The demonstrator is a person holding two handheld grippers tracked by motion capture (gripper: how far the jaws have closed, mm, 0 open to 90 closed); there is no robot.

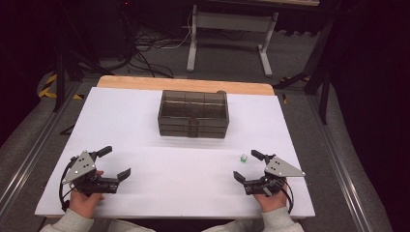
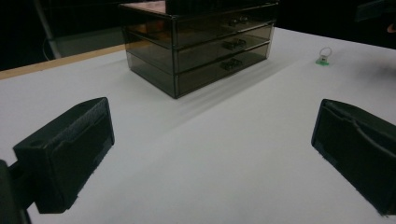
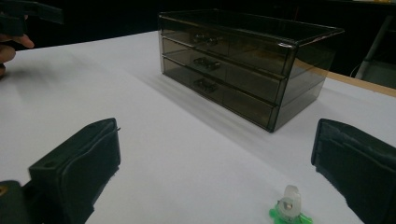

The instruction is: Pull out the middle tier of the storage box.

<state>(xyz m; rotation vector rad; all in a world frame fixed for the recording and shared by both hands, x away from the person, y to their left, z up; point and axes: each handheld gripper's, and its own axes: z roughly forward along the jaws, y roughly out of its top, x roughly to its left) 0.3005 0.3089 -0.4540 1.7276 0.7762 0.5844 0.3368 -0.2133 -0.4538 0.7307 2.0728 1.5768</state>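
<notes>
1. White table sheet (image 1: 145, 121) carries a smoky translucent three-drawer plastic box (image 1: 193, 114) at far centre; contents unreadable.
2. Small green-based clear ring-like trinket (image 1: 243, 157), too tiny to identify, lies near right.
3. Left gripper (image 1: 116, 163) and right gripper (image 1: 247, 166): jaws apart, empty.

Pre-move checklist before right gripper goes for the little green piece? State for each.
1. right gripper open: ok, jaws wide apart, nothing between them.
2. left gripper open and out of the way: ok, at the near left of the white table.
3. green piece reachable: ok, it lies just ahead of the right gripper's jaws, apart from them.
4. Path to it free: ok, bare table between.
5. drawer box drawers shut: ok, all three fronts flush.
6. Drawer contents: cannot tell, smoked walls too dark.
</notes>
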